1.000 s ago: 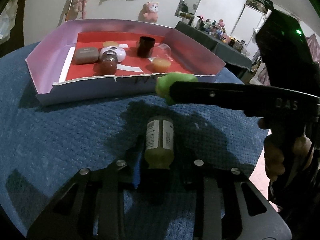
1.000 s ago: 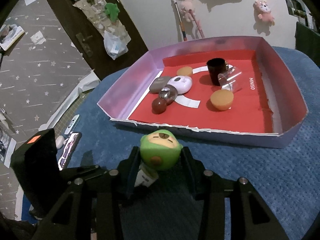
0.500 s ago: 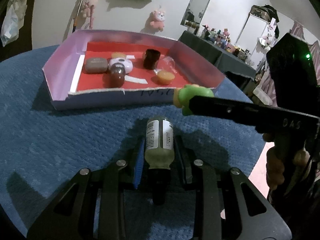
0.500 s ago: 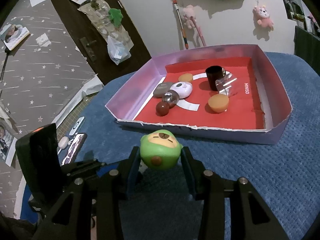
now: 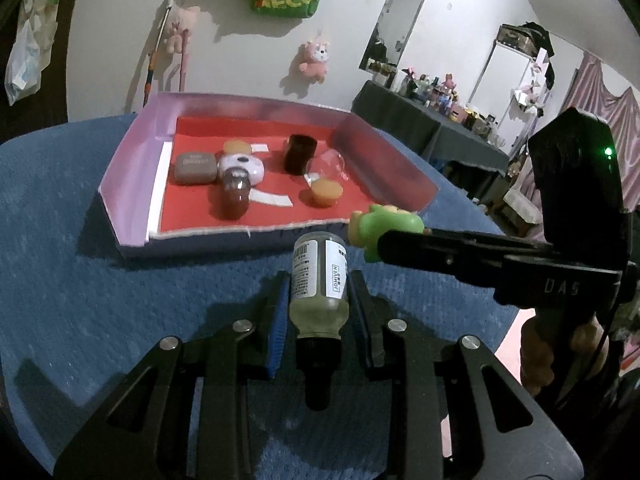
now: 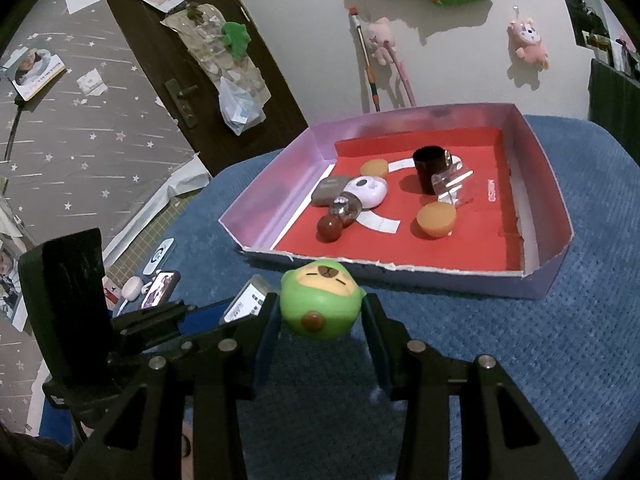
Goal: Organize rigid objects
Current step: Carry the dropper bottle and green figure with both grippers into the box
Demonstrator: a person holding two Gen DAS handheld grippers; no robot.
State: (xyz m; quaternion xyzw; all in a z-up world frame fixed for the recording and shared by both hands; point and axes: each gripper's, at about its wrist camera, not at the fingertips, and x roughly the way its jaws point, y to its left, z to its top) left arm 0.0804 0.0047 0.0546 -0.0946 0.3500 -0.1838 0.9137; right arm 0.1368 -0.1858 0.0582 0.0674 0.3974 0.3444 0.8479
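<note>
My left gripper (image 5: 318, 280) is shut on a small glass bottle (image 5: 318, 284) with a white label and a black cap, held above the blue cloth, base pointing at the tray. My right gripper (image 6: 320, 312) is shut on a round green toy (image 6: 318, 306) with a tan face, also lifted clear of the cloth. The same green toy (image 5: 386, 228) shows at the right of the left wrist view, near the tray's front corner. Ahead stands the pink-walled tray (image 6: 538, 276) with a red floor. The left gripper (image 6: 240, 308) with its bottle appears just left of the toy.
In the tray lie a brown case (image 5: 195, 168), a white round gadget (image 5: 242, 166), a dark red capsule (image 5: 236, 196), a black cup (image 5: 299, 154), a clear piece (image 5: 330, 164) and two orange lids (image 5: 326, 193). A phone (image 6: 160, 288) and small items lie on the floor at left.
Both grippers have risen with their loads: the bottle is off the cloth, and the tray sits lower and farther in both views. The grips are unchanged.
</note>
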